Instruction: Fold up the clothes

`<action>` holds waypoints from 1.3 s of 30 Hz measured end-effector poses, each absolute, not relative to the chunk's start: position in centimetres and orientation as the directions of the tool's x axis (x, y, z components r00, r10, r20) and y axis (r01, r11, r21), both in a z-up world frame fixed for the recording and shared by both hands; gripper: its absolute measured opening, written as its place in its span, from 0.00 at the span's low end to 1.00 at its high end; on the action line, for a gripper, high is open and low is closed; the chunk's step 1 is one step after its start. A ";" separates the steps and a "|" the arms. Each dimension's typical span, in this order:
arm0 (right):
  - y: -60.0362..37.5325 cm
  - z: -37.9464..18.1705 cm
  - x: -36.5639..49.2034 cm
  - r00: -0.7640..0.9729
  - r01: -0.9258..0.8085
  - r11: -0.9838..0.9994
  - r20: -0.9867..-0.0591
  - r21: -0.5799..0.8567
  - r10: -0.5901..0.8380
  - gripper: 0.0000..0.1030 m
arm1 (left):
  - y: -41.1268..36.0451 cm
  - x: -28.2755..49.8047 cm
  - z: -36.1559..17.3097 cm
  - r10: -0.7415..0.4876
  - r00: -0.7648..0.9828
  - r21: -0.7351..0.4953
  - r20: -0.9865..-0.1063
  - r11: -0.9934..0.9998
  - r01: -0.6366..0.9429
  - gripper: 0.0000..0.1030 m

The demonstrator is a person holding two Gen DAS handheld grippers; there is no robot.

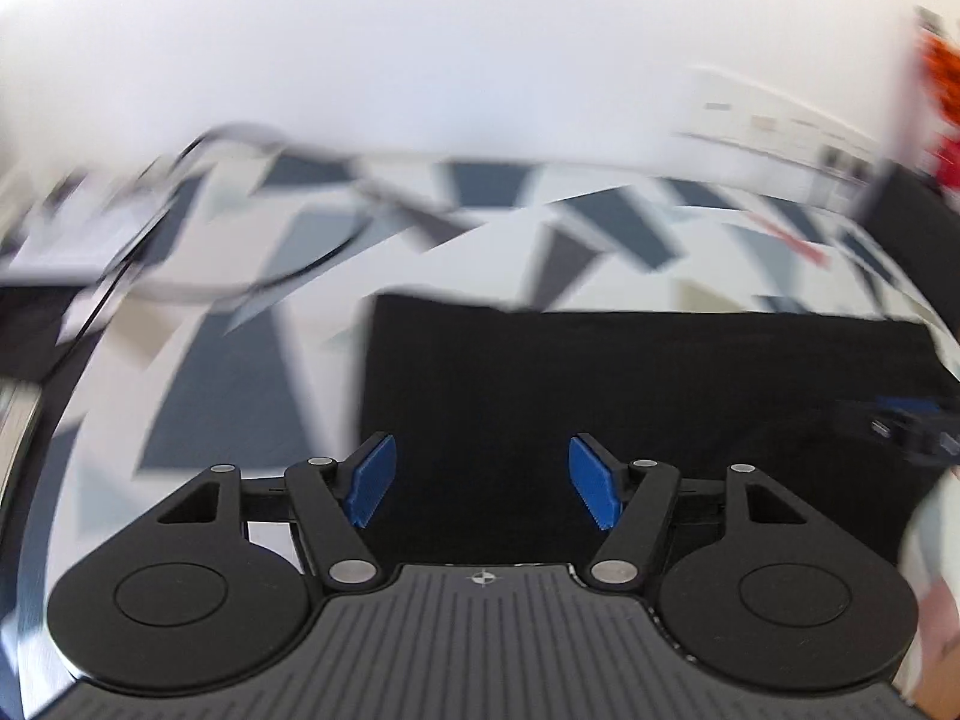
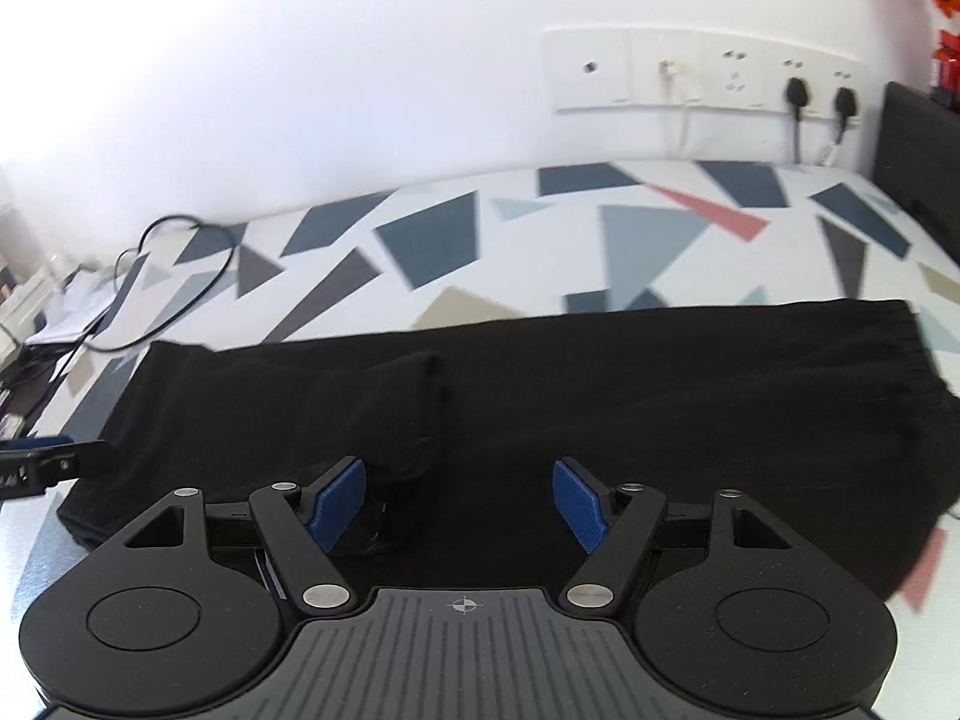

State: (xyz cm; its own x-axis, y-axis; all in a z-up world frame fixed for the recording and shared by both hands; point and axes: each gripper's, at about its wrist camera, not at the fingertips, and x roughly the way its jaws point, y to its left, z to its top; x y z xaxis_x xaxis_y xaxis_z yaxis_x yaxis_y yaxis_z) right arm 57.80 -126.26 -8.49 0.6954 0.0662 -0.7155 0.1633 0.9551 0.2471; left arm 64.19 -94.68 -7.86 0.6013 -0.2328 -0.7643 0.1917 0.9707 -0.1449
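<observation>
A black garment (image 2: 600, 396) lies flat on a table covered with a white cloth printed with grey, blue and red triangles (image 2: 432, 240). A smaller folded flap (image 2: 396, 420) lies on its left half. My right gripper (image 2: 459, 504) is open and empty, over the garment's near edge. My left gripper (image 1: 483, 483) is open and empty, over the garment (image 1: 660, 396) near its left end; this view is blurred. The right gripper's tip (image 1: 912, 426) shows at the right edge of the left wrist view, and the left gripper's tip (image 2: 42, 462) at the left edge of the right wrist view.
A white wall with a row of sockets (image 2: 702, 69) and two black plugs stands behind the table. A black cable (image 2: 174, 276) loops on the table's far left near papers. A dark panel (image 2: 918, 144) stands at the far right.
</observation>
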 end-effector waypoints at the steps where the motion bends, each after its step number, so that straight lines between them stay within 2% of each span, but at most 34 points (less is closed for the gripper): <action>1: -125.9 -8.7 58.3 0.685 0.172 0.949 -0.724 0.264 0.078 0.64 | -93.5 64.7 -8.3 -0.228 0.585 -0.183 -0.778 0.974 0.136 0.64; 4: -124.6 -9.1 59.7 0.655 0.198 0.928 -0.747 0.315 0.113 0.57 | -90.3 65.8 -9.5 -0.240 0.541 -0.293 -0.806 0.956 -0.013 0.64; 6: -124.6 -9.2 60.2 0.647 0.237 0.890 -0.747 0.390 0.155 0.57 | -89.0 66.0 -9.7 -0.268 0.533 -0.351 -0.803 0.935 -0.058 0.64; 10: -126.3 -9.4 60.1 0.641 0.355 0.734 -0.722 0.579 0.260 0.61 | -89.0 66.1 -9.7 -0.283 0.526 -0.361 -0.802 0.931 -0.050 0.64; 14: -126.6 -10.4 60.3 0.619 0.395 0.670 -0.721 0.628 0.311 0.61 | -89.5 66.5 -9.8 -0.306 0.518 -0.366 -0.799 0.930 -0.016 0.65; 15: -126.3 -10.4 60.4 0.609 0.399 0.695 -0.739 0.598 0.287 0.51 | -89.5 66.5 -9.8 -0.310 0.516 -0.367 -0.799 0.930 -0.009 0.65; 16: -125.9 -10.3 60.6 0.601 0.397 0.725 -0.756 0.563 0.258 0.24 | -89.6 66.6 -9.8 -0.314 0.513 -0.368 -0.798 0.930 -0.003 0.65; 17: -125.7 -10.3 60.6 0.596 0.385 0.745 -0.763 0.545 0.250 0.10 | -89.6 66.6 -9.8 -0.317 0.511 -0.368 -0.799 0.930 0.001 0.65; 18: -125.5 -10.2 60.7 0.593 0.372 0.765 -0.768 0.526 0.239 0.05 | -89.7 66.6 -9.7 -0.320 0.508 -0.372 -0.800 0.928 -0.001 0.65; 19: -125.3 -9.7 60.3 0.615 0.354 0.786 -0.759 0.507 0.213 0.05 | -89.7 66.7 -9.7 -0.335 0.500 -0.390 -0.799 0.921 -0.007 0.65; 23: -124.6 -9.0 59.7 0.626 0.280 0.880 -0.768 0.384 0.136 0.05 | -90.0 67.0 -9.7 -0.374 0.469 -0.438 -0.800 0.898 -0.030 0.65; 25: -124.4 -9.5 59.6 0.594 0.259 0.911 -0.796 0.320 0.111 0.12 | -90.8 66.9 -9.7 -0.360 0.473 -0.416 -0.804 0.909 -0.014 0.59; 26: -124.2 -9.8 59.6 0.581 0.250 0.925 -0.808 0.285 0.091 0.13 | -91.1 66.9 -9.8 -0.363 0.467 -0.415 -0.806 0.910 -0.009 0.36; 27: -124.1 -9.7 59.4 0.590 0.232 0.937 -0.804 0.262 0.079 0.20 | -91.4 66.9 -9.9 -0.367 0.459 -0.415 -0.809 0.910 -0.004 0.24; 28: -123.9 -9.4 59.3 0.593 0.226 0.949 -0.804 0.222 0.047 0.31 | -91.7 66.9 -10.0 -0.372 0.452 -0.416 -0.811 0.909 0.001 0.25; 32: -123.3 -8.3 58.2 0.649 0.177 0.980 -0.760 0.095 -0.044 0.47 | -92.0 66.8 -10.1 -0.375 0.452 -0.425 -0.810 0.905 -0.011 0.16; 33: -123.1 -8.1 58.0 0.662 0.164 0.984 -0.748 0.071 -0.056 0.57 | -91.9 66.7 -10.0 -0.375 0.459 -0.431 -0.805 0.902 -0.019 0.14; 34: -122.9 -8.1 57.9 0.671 0.149 0.988 -0.738 0.045 -0.067 0.60 | -91.8 66.5 -9.8 -0.375 0.476 -0.439 -0.796 0.898 -0.027 0.14; 39: -122.2 -9.7 58.8 0.626 0.116 0.992 -0.772 -0.047 -0.110 0.58 | -90.7 65.8 -8.7 -0.350 0.552 -0.468 -0.757 0.880 -0.085 0.11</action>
